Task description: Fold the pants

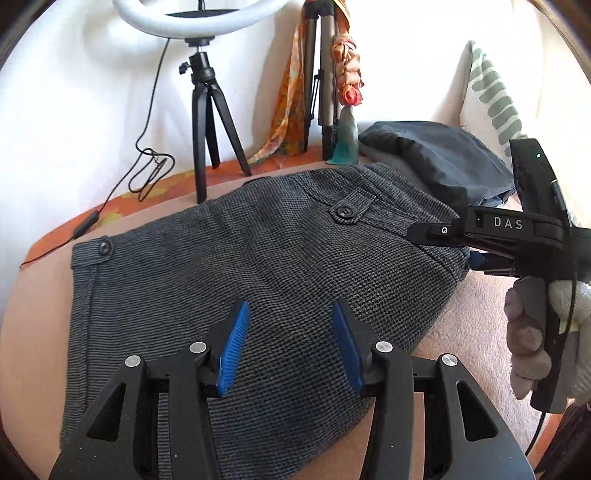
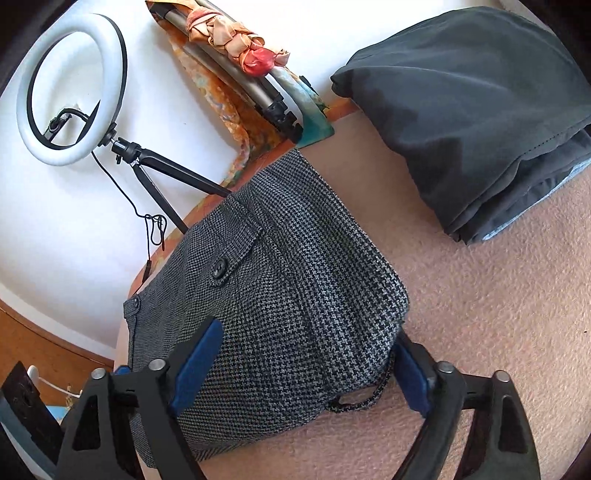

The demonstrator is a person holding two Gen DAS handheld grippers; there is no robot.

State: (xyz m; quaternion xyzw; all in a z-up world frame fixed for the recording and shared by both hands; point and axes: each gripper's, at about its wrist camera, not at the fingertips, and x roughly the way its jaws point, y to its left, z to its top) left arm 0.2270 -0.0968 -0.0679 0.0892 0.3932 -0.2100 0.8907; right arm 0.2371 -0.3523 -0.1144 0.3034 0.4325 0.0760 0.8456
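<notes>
Left tongs (image 1: 290,347), blue-padded, gape empty over the houndstooth pants (image 1: 236,280), which we see folded on a pink fleecy surface (image 1: 472,332). Right tongs (image 2: 303,365) spread wide, straddling the pants' edge without gripping. Behind stand a ring light (image 1: 192,18) on its tripod (image 1: 207,122), a scarf (image 1: 291,92) and dark folded cloth (image 2: 476,107).

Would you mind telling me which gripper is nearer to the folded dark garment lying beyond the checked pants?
Right. The right gripper is open at the pants' edge nearest the dark garment; the left gripper hovers open over the pants' middle, farther away.
</notes>
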